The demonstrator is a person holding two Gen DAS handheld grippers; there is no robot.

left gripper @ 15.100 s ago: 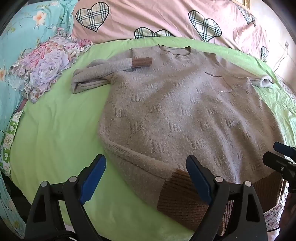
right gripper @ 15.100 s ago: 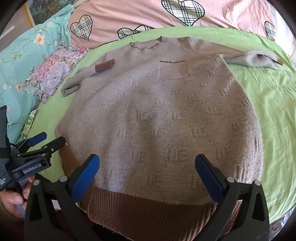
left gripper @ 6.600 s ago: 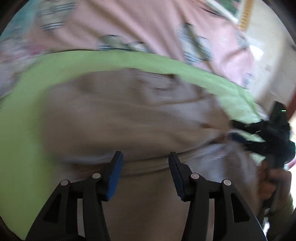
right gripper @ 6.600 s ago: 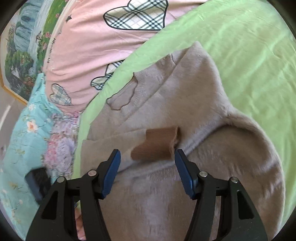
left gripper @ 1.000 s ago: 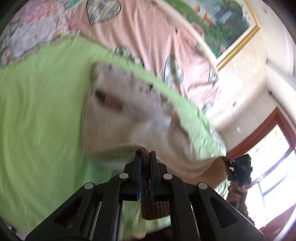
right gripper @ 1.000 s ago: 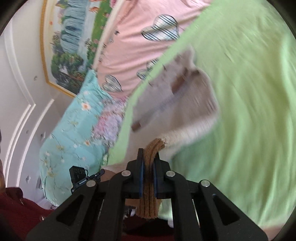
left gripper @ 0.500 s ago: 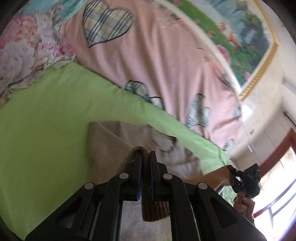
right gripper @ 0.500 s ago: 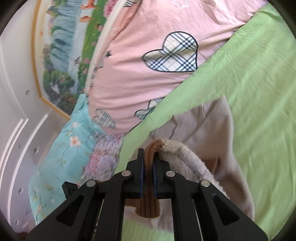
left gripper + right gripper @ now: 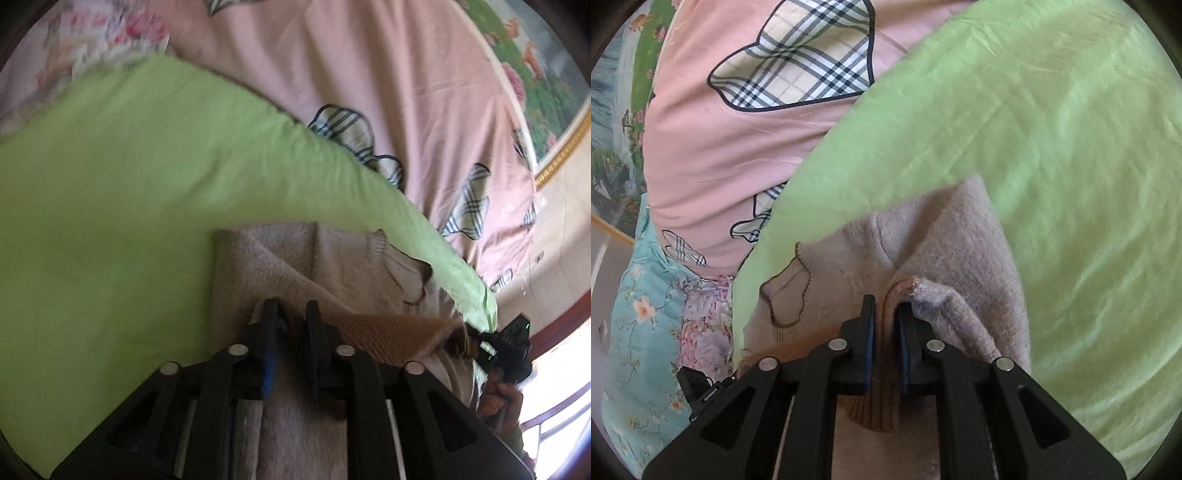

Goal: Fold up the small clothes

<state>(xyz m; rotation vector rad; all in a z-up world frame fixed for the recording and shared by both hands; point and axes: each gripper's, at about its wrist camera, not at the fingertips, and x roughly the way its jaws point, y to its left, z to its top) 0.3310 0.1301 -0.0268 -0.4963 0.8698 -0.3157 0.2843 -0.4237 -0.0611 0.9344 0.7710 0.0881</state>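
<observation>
The sweater (image 9: 964,266) is a fuzzy, matt grey-beige knit with a napped, slightly pilled surface; its hem band (image 9: 886,410) is coarser brown ribbed knit, the ribs plain to see. The neckline (image 9: 786,295) is edged in finer ribbing. The green sheet (image 9: 1052,129) is thin, smooth woven cloth, softly creased with a faint sheen. The pink quilt cover (image 9: 738,147) is smooth matt cotton-like fabric printed with plaid hearts. The floral bedding (image 9: 646,332) is printed cloth. The right claw (image 9: 884,306) is matt black plastic with blue pads (image 9: 868,354) and shiny metal rivets; the left claw (image 9: 291,310) looks the same. The picture frame (image 9: 561,155) is glossy gilt.
</observation>
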